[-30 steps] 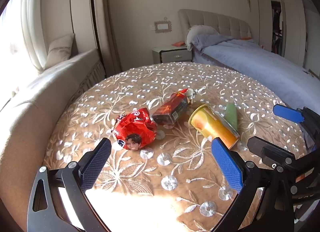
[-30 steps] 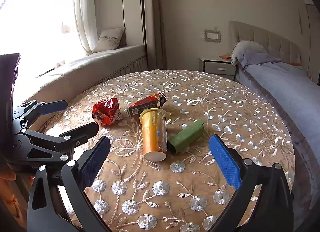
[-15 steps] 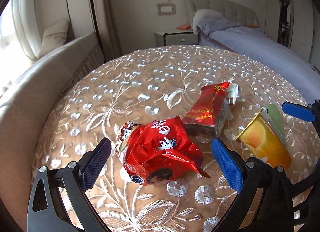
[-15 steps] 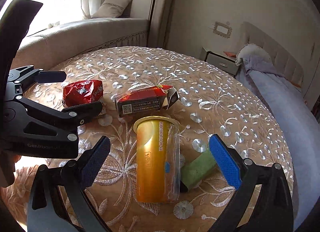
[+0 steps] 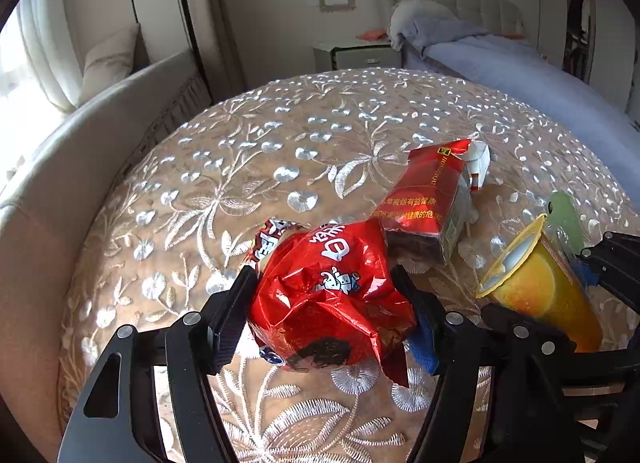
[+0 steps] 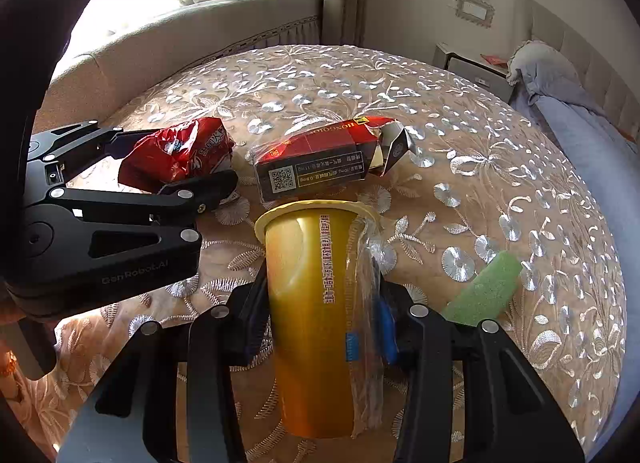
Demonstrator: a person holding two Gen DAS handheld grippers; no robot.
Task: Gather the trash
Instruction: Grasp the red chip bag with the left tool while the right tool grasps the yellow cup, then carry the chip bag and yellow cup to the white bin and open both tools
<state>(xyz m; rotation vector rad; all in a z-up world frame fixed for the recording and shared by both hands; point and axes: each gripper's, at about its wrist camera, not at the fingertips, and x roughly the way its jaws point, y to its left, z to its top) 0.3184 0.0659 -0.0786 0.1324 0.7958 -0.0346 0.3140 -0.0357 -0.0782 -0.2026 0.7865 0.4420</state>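
A crumpled red snack bag (image 5: 324, 295) lies on the round embroidered table (image 5: 280, 143). My left gripper (image 5: 324, 303) is shut on it, one jaw on each side. A yellow-orange cup (image 6: 316, 303) lies on its side with a clear wrapper along it. My right gripper (image 6: 320, 315) is shut on the cup. The cup also shows in the left wrist view (image 5: 536, 287), and the bag in the right wrist view (image 6: 180, 151). A red cigarette pack (image 6: 320, 167), torn open, lies between them (image 5: 428, 203). A green sponge piece (image 6: 484, 291) lies right of the cup.
A beige window seat with a cushion (image 5: 108, 59) curves along the table's left side. A bed with grey-blue bedding (image 5: 500, 59) and a nightstand (image 5: 356, 55) stand beyond the table. The left gripper's body (image 6: 100, 219) sits close to the left of the cup.
Both grippers have moved forward and down onto the table and closed: the left on the red snack bag, the right on the yellow cup. Both were open before.
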